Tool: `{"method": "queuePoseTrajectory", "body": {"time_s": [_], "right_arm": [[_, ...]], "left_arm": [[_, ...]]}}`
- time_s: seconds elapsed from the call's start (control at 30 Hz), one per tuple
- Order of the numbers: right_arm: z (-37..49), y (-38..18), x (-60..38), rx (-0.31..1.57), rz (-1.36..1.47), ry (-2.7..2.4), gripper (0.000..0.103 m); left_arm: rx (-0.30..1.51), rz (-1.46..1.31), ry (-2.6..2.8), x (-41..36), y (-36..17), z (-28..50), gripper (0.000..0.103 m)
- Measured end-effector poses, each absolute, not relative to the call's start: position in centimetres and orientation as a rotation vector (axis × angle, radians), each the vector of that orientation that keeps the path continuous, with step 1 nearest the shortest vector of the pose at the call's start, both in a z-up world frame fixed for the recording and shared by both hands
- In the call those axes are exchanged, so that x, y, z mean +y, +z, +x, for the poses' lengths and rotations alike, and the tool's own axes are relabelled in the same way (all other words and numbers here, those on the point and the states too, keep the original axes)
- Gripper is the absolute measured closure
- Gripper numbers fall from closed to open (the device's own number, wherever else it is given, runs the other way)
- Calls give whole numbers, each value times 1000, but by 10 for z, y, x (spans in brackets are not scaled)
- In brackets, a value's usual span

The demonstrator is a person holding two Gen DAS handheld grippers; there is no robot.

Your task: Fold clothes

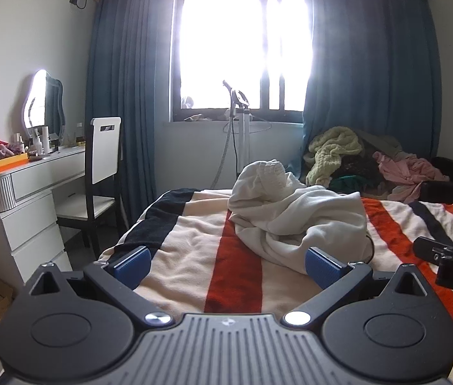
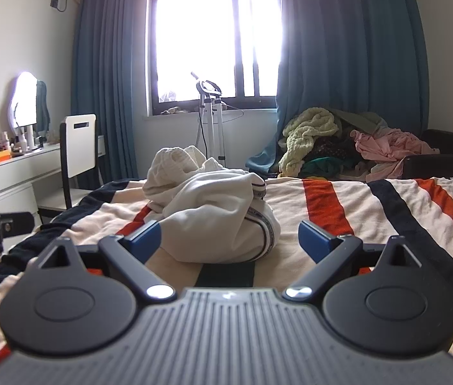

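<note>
A crumpled cream-white garment lies in a heap on the striped blanket of the bed. My left gripper hovers low over the blanket just short of the heap, open, blue pads wide apart with nothing between them. In the right wrist view the same garment shows a dark-striped ribbed hem on its right side. My right gripper is open too, its pads either side of the heap's near end without touching it. The right gripper's tip shows at the left view's right edge.
A pile of other clothes, pale green, pink and dark, lies past the bed's far right on a dark seat. A white dresser with bottles and a mirror, and a chair, stand left. A garment steamer stands under the window.
</note>
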State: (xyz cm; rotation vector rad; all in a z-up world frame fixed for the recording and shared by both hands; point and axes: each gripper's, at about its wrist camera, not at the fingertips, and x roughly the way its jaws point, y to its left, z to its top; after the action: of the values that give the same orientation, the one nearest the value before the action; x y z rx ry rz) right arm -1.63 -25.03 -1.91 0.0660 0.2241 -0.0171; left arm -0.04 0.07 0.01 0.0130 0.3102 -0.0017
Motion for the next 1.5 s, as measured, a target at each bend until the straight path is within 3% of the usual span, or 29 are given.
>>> {"method": "queuePoseTrajectory", "body": {"time_s": [1.5], "right_arm": [[-15,-18,-249,243,75,-48,9]], "left_arm": [[342,-34,13,9,-5,6,0]]}}
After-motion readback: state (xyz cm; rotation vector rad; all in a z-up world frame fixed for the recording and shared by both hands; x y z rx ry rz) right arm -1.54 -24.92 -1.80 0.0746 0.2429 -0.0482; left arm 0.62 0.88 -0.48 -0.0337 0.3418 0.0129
